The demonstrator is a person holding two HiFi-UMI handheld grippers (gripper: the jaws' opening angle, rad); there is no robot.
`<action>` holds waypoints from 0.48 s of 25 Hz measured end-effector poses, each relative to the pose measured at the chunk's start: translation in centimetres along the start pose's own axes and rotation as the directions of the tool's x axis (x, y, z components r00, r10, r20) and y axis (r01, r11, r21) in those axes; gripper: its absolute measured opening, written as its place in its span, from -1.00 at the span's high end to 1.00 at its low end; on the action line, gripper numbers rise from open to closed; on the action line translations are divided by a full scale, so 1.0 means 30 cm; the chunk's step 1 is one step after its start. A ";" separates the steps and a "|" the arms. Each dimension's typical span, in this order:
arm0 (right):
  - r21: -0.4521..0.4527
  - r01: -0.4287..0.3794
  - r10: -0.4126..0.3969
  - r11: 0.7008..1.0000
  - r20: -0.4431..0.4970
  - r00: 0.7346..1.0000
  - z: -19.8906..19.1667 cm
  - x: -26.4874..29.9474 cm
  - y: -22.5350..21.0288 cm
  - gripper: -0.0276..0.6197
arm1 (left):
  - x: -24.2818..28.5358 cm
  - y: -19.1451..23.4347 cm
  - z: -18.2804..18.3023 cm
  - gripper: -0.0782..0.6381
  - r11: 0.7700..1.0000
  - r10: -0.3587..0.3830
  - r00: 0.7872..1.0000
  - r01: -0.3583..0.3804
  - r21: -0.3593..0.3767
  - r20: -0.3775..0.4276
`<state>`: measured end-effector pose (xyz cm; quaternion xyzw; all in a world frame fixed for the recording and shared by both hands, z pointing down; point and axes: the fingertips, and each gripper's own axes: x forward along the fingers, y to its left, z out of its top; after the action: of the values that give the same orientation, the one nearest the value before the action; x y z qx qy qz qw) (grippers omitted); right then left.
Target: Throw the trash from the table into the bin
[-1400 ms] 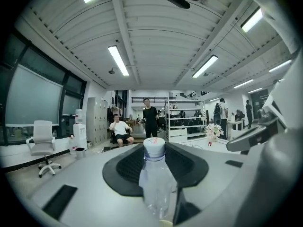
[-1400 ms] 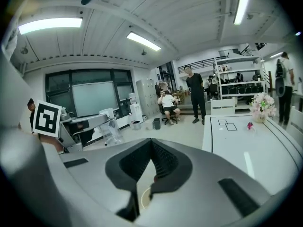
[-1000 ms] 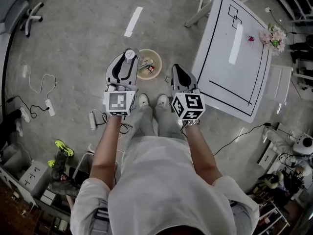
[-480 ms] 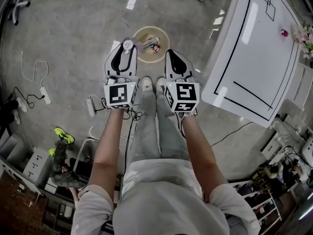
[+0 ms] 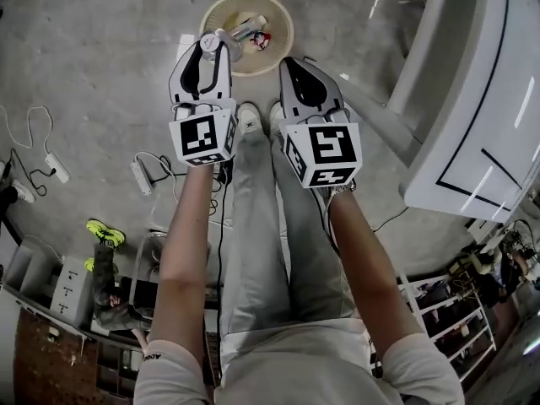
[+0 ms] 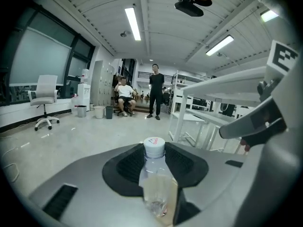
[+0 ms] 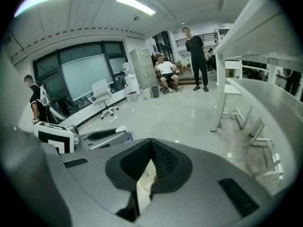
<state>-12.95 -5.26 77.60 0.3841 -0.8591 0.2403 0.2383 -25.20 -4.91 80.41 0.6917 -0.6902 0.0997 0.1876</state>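
My left gripper (image 5: 213,44) is shut on a clear plastic bottle (image 5: 229,47) with a white cap. The bottle (image 6: 154,174) stands upright between the dark pads in the left gripper view, and its cap pokes out past the jaw tips. It hangs over the near left rim of the round beige bin (image 5: 215,7), which stands on the floor and holds some trash (image 5: 253,34). My right gripper (image 5: 290,62) is beside it, just short of the bin's near rim. Its jaws meet at the tips (image 7: 151,143) with nothing held; the beige bin shows through the slit between them.
The white table (image 5: 481,99) with black outlines stands at the right, its legs (image 7: 220,103) close to my right gripper. A power strip (image 5: 139,175) and cables lie on the floor at the left. My own feet (image 5: 250,118) stand just before the bin. Some people and an office chair (image 6: 45,100) are far off.
Both grippers have come down towards the floor and now loom larger. The bin has slid up the head view, and the table has shifted to the right edge. The bottle stays gripped.
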 end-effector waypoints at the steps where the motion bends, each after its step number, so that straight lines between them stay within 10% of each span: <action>1: -0.010 -0.008 0.008 1.000 0.000 1.000 -0.035 0.019 -0.002 0.91 | 0.017 -0.006 -0.061 0.38 1.000 -0.010 1.000 0.010 0.001 -0.009; 12: -0.057 -0.004 0.007 0.998 0.053 0.999 -0.273 0.211 -0.124 0.91 | 0.187 0.000 -0.593 0.38 0.996 -0.084 0.986 0.087 0.011 -0.145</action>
<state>-11.98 -6.03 88.53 0.3812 -0.8725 0.2062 0.2257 -22.88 -2.98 98.83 0.7133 -0.6435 0.1475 0.2351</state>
